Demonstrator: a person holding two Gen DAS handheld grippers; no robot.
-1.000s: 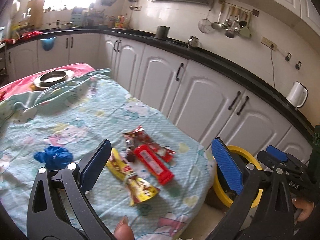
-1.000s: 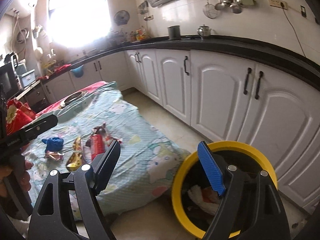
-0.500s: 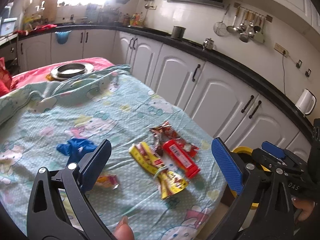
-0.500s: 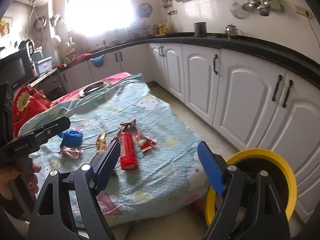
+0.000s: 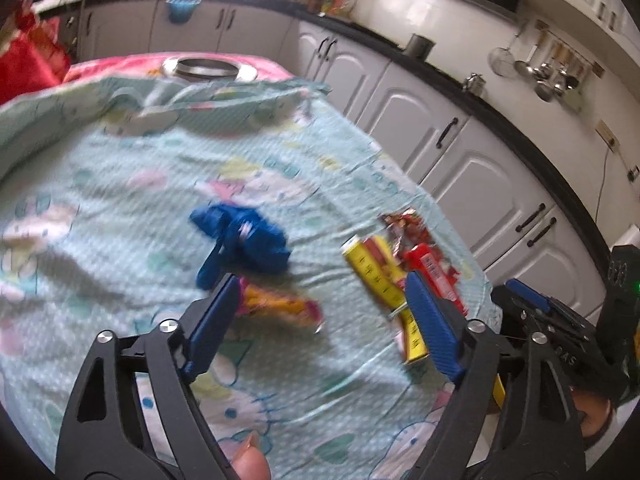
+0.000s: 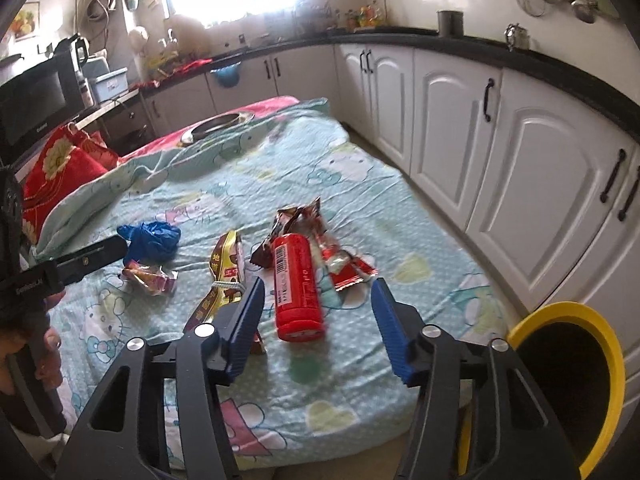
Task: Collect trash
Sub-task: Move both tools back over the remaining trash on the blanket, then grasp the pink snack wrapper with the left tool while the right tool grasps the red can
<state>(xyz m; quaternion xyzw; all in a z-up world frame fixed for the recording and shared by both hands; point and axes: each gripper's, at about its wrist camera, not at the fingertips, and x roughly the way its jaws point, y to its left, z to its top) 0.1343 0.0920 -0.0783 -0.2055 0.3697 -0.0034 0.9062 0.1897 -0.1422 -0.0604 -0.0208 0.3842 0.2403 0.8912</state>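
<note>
Our right claw (image 6: 316, 316) is closing, nothing pinched yet, the red tube (image 6: 296, 288) just ahead between its jaws; our left claw (image 5: 316, 320) narrows over the pink-yellow wrapper (image 5: 276, 304); both have swung from the yellow bin (image 6: 568, 360), now at right, onto the bed (image 6: 360, 184); pickup looks imminent.

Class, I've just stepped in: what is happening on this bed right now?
A person holds a gripper in each hand over a bed strewn with trash. The right gripper is closing around a red tube pack, not yet pressing it. The left gripper is closing near a small crumpled wrapper. Nothing is held yet. A yellow-rimmed bin waits beside the bed.
</note>
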